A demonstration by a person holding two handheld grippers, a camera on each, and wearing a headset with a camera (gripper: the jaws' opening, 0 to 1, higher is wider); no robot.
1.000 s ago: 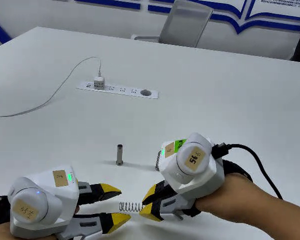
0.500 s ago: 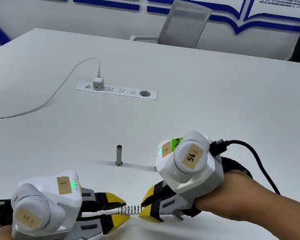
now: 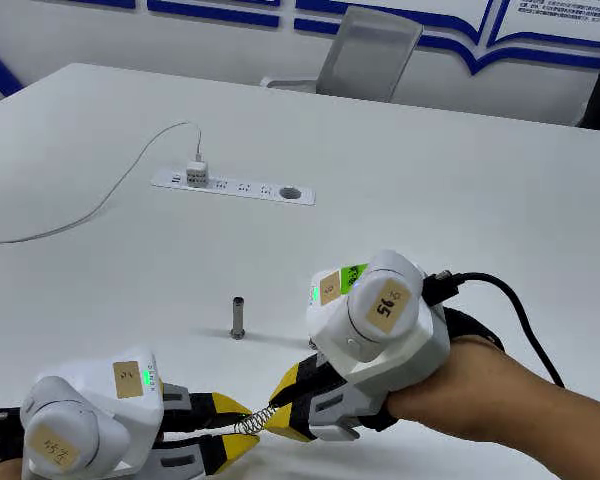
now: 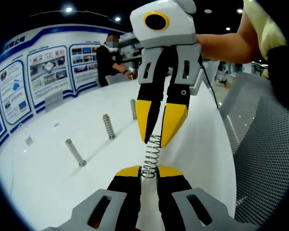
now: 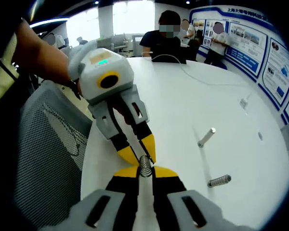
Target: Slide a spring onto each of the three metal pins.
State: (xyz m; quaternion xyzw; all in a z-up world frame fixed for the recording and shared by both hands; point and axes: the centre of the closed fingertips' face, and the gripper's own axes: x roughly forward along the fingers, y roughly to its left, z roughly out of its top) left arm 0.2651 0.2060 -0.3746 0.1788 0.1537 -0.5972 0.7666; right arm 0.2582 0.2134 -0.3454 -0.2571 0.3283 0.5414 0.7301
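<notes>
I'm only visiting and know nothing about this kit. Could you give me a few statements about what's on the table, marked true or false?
1. The left gripper and right gripper both pinch one spring. True.
2. All three pins carry springs. False: the bare pin has none, while the middle pin and far pin do.
3. The bare pin lies on its side. False: it stands upright.
4. A charger is plugged into the power strip. True.

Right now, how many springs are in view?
3. The held spring is pinched between left gripper and right gripper; middle spring on the middle pin; far spring on the far pin. The near pin is bare.
</notes>
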